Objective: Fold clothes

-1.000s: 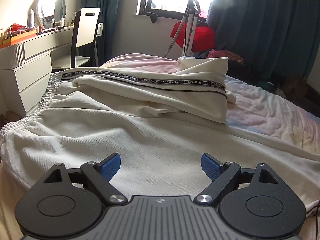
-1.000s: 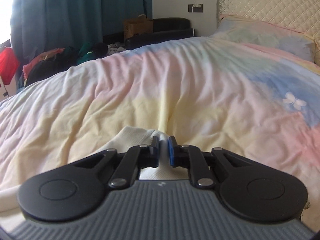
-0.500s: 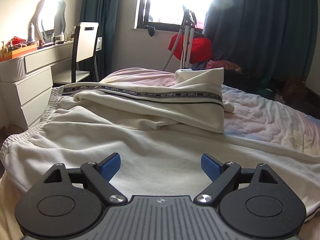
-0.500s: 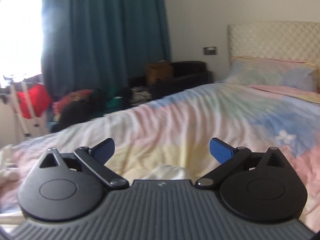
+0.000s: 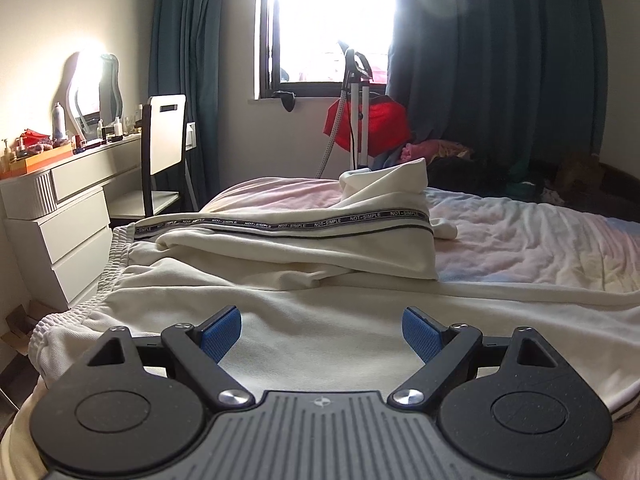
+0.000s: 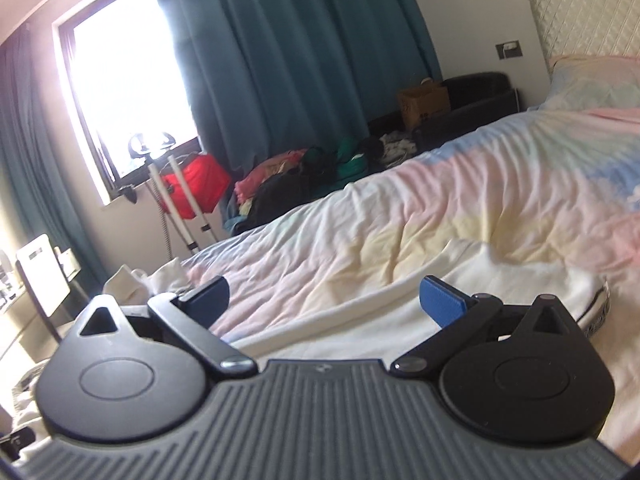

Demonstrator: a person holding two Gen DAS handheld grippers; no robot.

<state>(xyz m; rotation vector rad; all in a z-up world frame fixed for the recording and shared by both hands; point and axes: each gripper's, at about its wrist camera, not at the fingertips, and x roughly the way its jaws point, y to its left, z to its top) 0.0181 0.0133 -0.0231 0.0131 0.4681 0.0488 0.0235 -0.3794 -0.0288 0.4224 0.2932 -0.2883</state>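
Left wrist view shows the cream trousers (image 5: 280, 320) spread over the foot end of the bed (image 5: 540, 248), the ribbed waistband (image 5: 108, 276) hanging at the bed's left edge beside the white dresser (image 5: 60, 220). One leg runs from that edge across the bed towards the right; the other is folded back over it, its black lettered stripe (image 5: 300, 224) lying along the same line and its cuff (image 5: 384, 180) bunched up near the far edge. So the long axis goes across the bed from the left edge to the right, waist at the left.

The left gripper (image 5: 322, 334) hovers over the near leg with its jaws wide apart and nothing between them. In the right wrist view the right gripper (image 6: 324, 300) is likewise spread wide and empty, above a cream leg end (image 6: 520, 284) resting on the pastel quilt (image 6: 440, 208) towards the headboard side.

The cloth looks like a soft, fairly thick knit: light, limp, not fragile, likely to sag and crease when lifted from one point. A good hold is probably the firmer waistband with one tool and the hem with the other, pinching both layers so the cloth stays taut.
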